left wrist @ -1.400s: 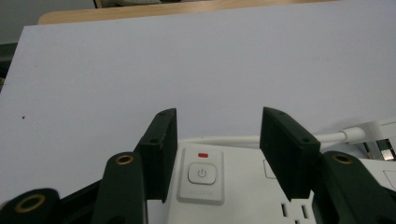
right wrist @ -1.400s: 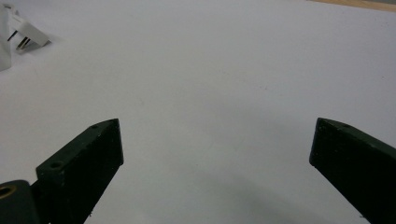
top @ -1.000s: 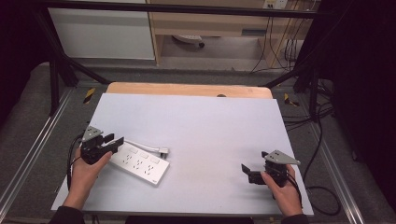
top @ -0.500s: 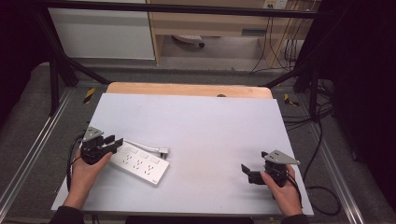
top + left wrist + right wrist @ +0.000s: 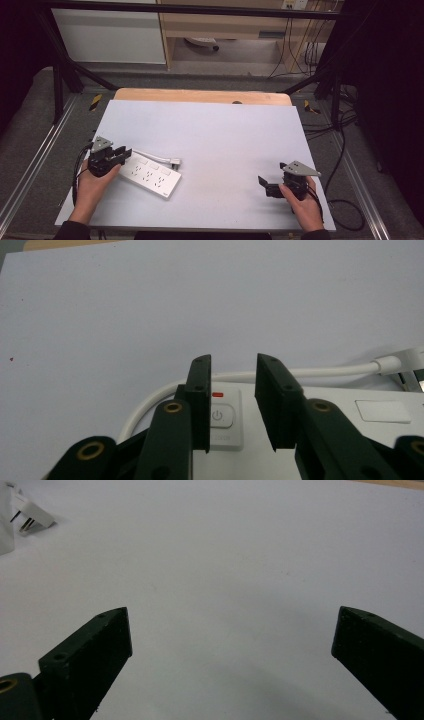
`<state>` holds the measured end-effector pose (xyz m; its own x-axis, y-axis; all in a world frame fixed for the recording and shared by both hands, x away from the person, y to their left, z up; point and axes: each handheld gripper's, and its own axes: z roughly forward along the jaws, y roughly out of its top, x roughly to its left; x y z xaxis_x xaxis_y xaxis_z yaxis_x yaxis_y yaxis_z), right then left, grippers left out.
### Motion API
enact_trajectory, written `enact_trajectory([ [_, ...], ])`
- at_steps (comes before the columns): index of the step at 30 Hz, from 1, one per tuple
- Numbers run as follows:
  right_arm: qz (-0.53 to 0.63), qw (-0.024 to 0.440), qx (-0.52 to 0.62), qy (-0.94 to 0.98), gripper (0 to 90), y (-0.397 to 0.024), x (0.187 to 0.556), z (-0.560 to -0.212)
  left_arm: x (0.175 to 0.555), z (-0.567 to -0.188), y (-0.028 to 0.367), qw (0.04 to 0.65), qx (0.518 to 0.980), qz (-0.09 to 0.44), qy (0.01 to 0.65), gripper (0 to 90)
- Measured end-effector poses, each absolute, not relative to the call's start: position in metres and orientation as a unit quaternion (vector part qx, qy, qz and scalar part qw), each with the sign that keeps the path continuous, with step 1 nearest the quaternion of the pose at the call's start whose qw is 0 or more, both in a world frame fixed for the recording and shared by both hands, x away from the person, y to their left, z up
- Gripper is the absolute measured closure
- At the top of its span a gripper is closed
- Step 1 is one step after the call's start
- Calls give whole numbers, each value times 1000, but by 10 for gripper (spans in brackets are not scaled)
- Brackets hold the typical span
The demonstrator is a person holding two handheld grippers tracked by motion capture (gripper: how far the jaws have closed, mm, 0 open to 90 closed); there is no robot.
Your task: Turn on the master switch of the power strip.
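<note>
Left jaws: the left gripper (image 5: 232,405) has its two black jaws narrow, with a gap between them. They have just been closing. Nothing is pressed between the pads; they hang above the switch end of the power strip (image 5: 149,175).
Below the jaws: in the left gripper view the power button (image 5: 219,416) with a small red light (image 5: 217,394) above it lies just beside the left jaw.
Look of the strip: white, flat, long rectangle, with several socket groups in a row on its top face.
Long axis: in the high view it runs slanted, from the upper left near the left gripper (image 5: 116,155) to the lower right toward the table's front edge.
Switch end: it points to the left gripper; the other end points to the middle of the table.
Cable: a white cable (image 5: 152,157) leaves the switch end, curves and runs just beside the strip's far side, ending in a white plug (image 5: 174,162) on the table (image 5: 215,130).
Place of the strip: front left part of the pale table, flat on it.
Right jaws: the right gripper (image 5: 267,186) is wide open with nothing between the jaws, at the front right of the table, well apart from the strip.
</note>
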<state>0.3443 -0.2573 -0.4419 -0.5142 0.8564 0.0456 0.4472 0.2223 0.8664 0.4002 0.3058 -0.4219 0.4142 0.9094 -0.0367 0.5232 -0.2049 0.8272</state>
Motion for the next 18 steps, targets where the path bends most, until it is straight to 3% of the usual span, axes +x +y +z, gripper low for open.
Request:
enact_trajectory([
  [18, 446, 229, 435, 748, 32, -257, 344, -442, 399, -424, 306, 395, 749, 232, 478, 839],
])
